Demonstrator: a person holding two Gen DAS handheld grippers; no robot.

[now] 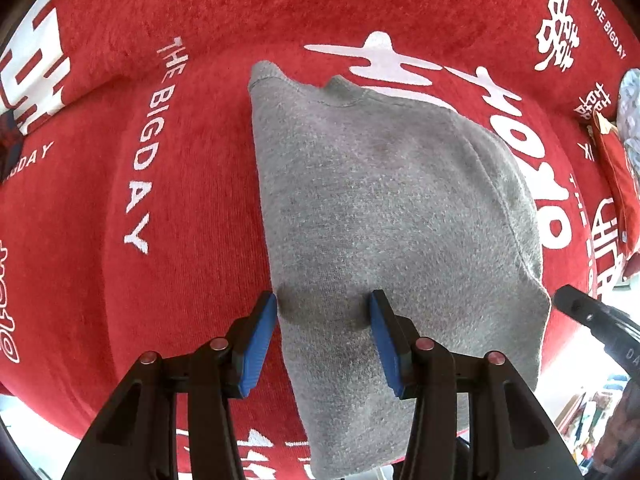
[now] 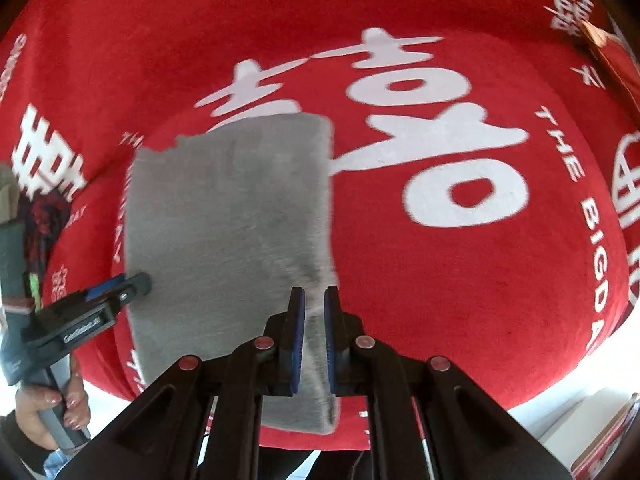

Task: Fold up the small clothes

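A grey knit garment [image 1: 380, 208] lies folded into a long strip on a red blanket [image 1: 120, 300] printed with white characters. My left gripper [image 1: 323, 296] points down at its left edge, open. One blue pad [image 1: 260, 344] is just off the edge over the blanket; the other pad [image 1: 384, 344] is over the cloth. My right gripper [image 2: 314, 292] is shut above the garment's [image 2: 224, 220] right edge, and I see no cloth pinched in it. In the left wrist view its black tip [image 1: 568, 300] sits just right of the garment's corner. The right wrist view is blurred.
A red cushion [image 1: 620, 192] and patterned cloth [image 1: 632, 96] lie at the blanket's right side. Dark plaid fabric [image 2: 44, 216] sits at the left. A hand [image 2: 60, 404] grips the left gripper's handle. The blanket ends near me over a pale floor [image 2: 560, 420].
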